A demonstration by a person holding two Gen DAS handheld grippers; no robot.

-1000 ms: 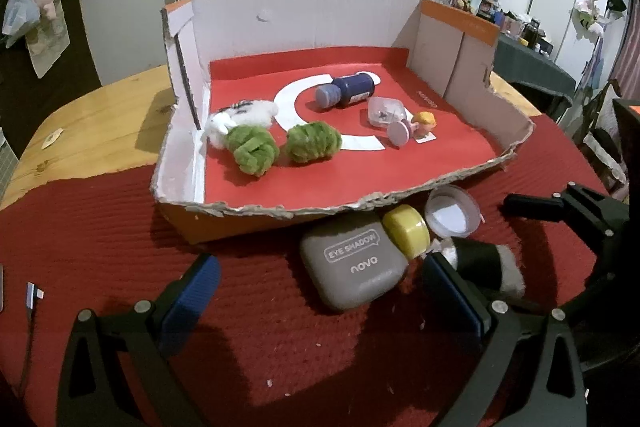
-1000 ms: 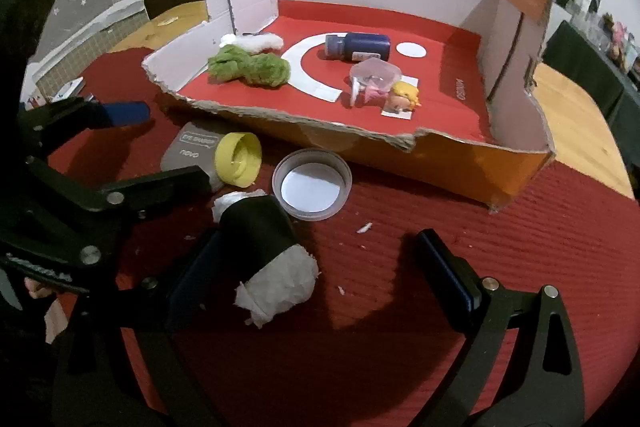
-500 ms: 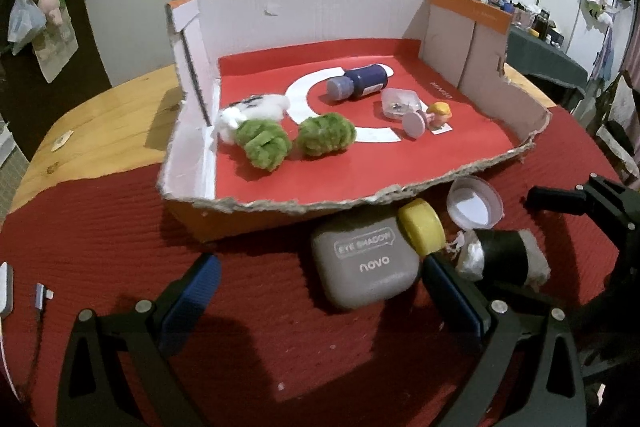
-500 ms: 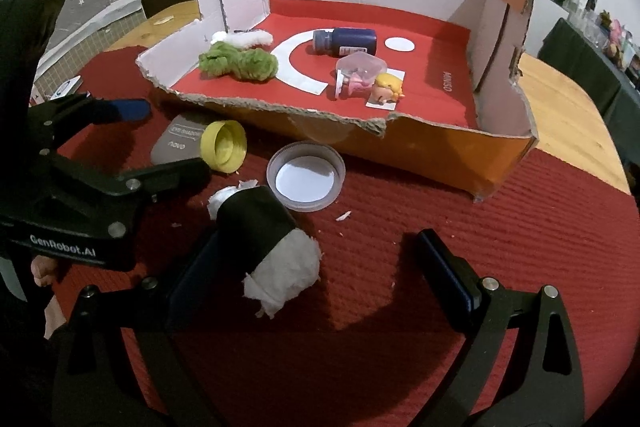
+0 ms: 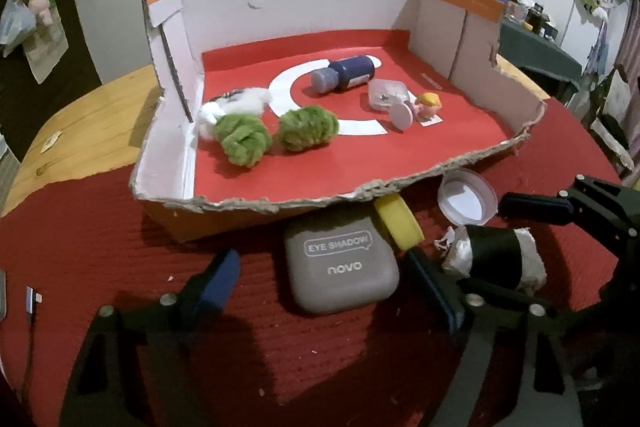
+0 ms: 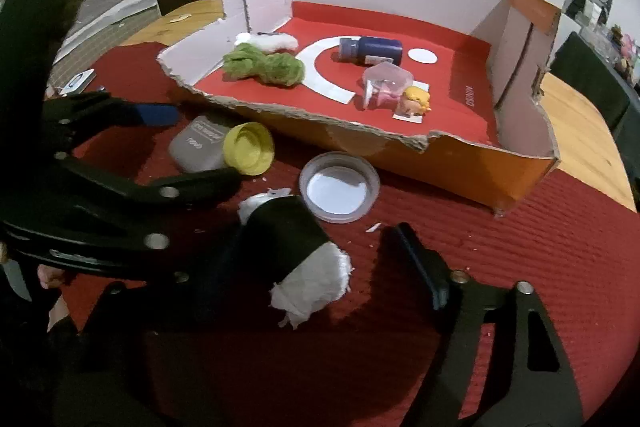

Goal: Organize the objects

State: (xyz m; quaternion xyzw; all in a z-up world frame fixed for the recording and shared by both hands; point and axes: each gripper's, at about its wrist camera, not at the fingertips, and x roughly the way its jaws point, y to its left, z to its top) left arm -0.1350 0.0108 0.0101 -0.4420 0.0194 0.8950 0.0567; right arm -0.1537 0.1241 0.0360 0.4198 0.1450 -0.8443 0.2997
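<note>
Red ribbed cloth covers the tabletop near a torn cardboard tray. Left hand-held gripper straddles a grey eye-shadow case, jaws closing, pads not yet touching it. Right hand-held gripper closes around a black roll with white paper ends; whether its pads are touching the roll I cannot tell.

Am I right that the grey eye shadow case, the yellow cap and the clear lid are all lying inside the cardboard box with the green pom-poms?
Not quite. The grey eye shadow case, yellow cap and clear lid lie outside the cardboard box, on the red mat before its torn front edge, as the left wrist view shows. Only the green pom-poms are inside.
</note>
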